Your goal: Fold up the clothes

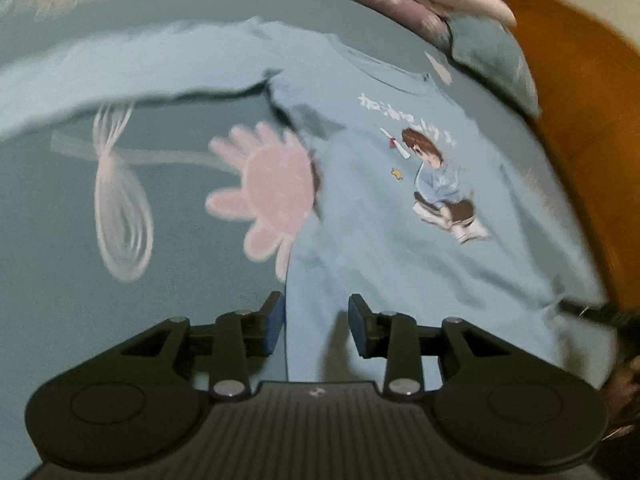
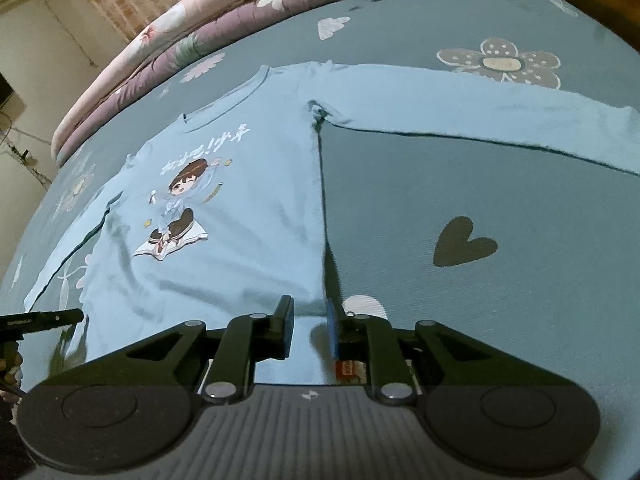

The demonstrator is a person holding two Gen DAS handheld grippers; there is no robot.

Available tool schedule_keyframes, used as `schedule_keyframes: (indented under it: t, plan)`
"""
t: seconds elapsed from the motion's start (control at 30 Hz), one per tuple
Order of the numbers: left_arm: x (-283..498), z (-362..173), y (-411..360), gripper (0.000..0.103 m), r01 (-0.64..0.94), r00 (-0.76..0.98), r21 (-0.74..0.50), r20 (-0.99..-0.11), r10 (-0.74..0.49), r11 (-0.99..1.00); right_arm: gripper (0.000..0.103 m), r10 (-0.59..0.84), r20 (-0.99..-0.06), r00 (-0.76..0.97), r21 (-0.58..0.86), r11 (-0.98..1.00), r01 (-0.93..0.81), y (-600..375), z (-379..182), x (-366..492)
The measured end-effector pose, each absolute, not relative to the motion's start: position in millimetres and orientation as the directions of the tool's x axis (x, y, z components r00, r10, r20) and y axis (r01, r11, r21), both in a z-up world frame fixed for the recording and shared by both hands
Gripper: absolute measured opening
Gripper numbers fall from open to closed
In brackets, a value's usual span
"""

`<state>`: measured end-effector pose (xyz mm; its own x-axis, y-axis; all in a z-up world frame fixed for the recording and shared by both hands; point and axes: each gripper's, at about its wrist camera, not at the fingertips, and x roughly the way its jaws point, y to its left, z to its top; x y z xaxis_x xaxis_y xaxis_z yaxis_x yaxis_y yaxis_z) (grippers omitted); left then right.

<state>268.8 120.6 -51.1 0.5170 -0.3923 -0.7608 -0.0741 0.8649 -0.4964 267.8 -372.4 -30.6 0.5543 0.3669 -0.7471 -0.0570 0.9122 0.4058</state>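
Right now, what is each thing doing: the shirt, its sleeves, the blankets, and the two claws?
Light blue long-sleeved shirt: spread flat, print side up, not yet folded.
Sleeve: stretched straight out sideways.
Other sleeve: stretched out too.
Folded quilts: stacked at the far edge of the bed.
Left claw: open, nothing gripped.
Right claw: open above the shirt's hem.

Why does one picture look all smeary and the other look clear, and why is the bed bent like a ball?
Left wrist view: the light blue shirt and its cartoon print are smeared by motion blur. Right wrist view: sharper, with the print easy to see. Both views: the fisheye lens bends the teal bedsheet into a curve, and the corners go dark.
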Motion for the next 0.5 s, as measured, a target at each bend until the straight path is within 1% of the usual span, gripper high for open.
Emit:
schedule_keyframes:
  t: [0.03,0.13,0.27,0.37,0.43,0.5]
  plan:
    - [264,-55,130,0.034,-0.114,0.518,-0.554,-0.742,-0.426,0.825,0.028,0.368,-0.746,0.556,0.408,0.911,-0.056,-373,-31,266]
    - [258,-70,153,0.034,-0.183,0.528,-0.677,-0.68,-0.509,0.713,0.029,0.37,-0.741,0.56,0.413,0.909,-0.055,-375,-30,262]
    - [283,-83,158,0.038,-0.164,0.526,-0.742,-0.623,-0.579,0.65,0.029,0.385,-0.738,0.555,0.43,0.901,-0.053,-374,-33,264]
    - [300,-91,160,0.038,-0.155,0.517,-0.781,-0.586,-0.623,0.606,0.029,0.395,-0.731,0.557,0.433,0.899,-0.069,-369,-32,267]
    - [300,-93,160,0.037,-0.154,0.511,-0.791,-0.577,-0.638,0.592,0.03,0.398,-0.728,0.558,0.43,0.899,-0.079,-367,-30,266]
    - [288,-96,161,0.037,-0.168,0.498,-0.803,-0.569,-0.654,0.571,0.033,0.398,-0.728,0.559,0.426,0.901,-0.086,-366,-29,264]
